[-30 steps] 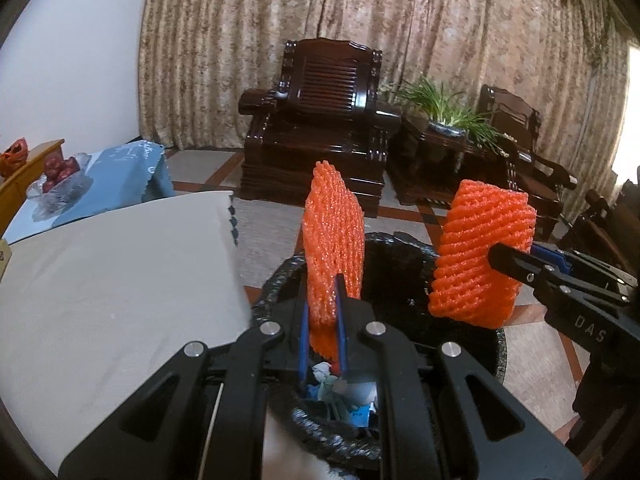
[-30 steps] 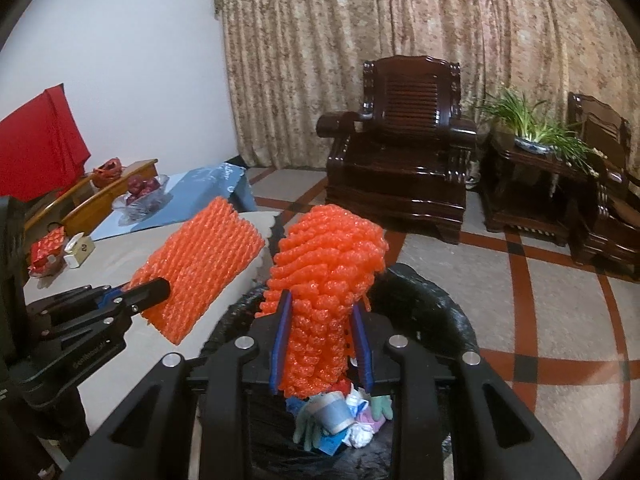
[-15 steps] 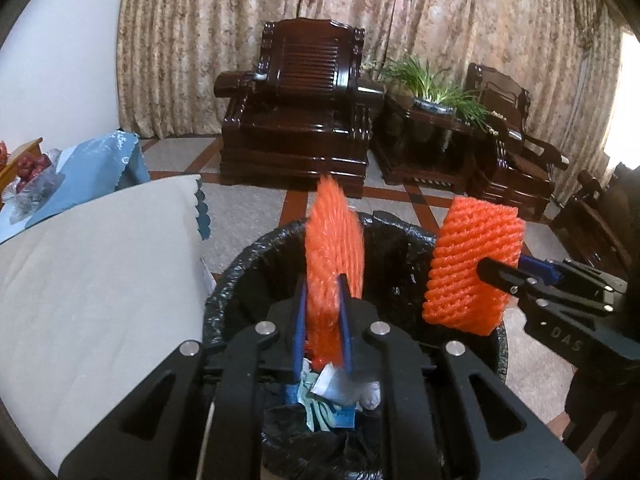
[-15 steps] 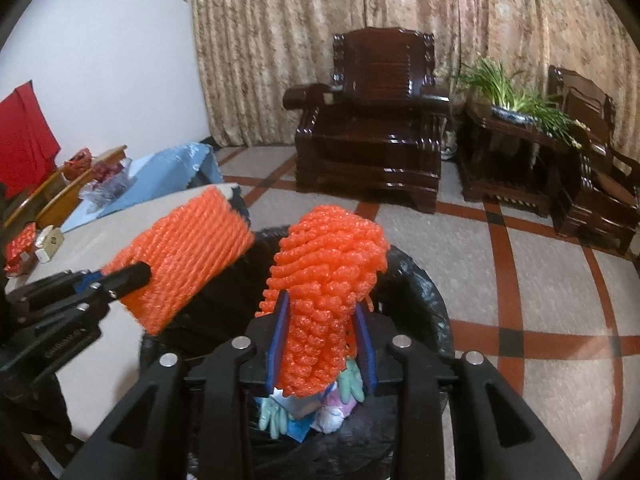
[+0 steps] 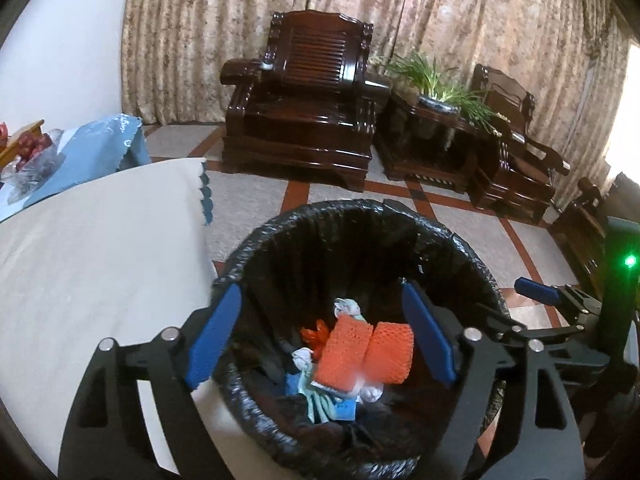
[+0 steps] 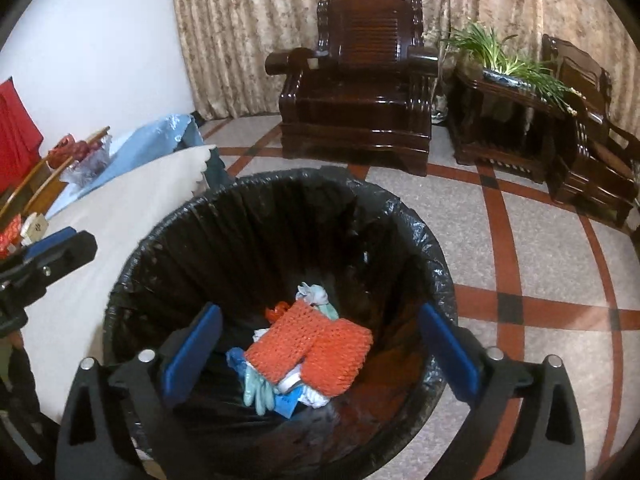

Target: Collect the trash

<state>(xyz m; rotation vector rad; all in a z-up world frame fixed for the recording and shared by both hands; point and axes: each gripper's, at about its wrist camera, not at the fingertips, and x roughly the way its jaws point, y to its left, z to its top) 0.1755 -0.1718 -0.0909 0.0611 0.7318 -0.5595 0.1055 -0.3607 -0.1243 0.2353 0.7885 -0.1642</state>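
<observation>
A cream-covered worktop (image 5: 92, 264) is standing beside a black-lined trash bin (image 5: 280, 232) on a tiled floor (image 6: 540, 248), with dark wooden armchairs (image 5: 304, 96) before patterned curtains (image 5: 440, 12). Both the left hand-held gripper (image 5: 326, 336) and the right hand-held gripper (image 6: 320, 356) are angling down over the bin's rim, jaws having just been opening, nothing between them. Two orange foam nets (image 6: 310, 346) are lying inside the bin.

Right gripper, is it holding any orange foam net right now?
No, the right gripper stands open and empty, and both orange nets lie on the trash inside the bin.
</observation>
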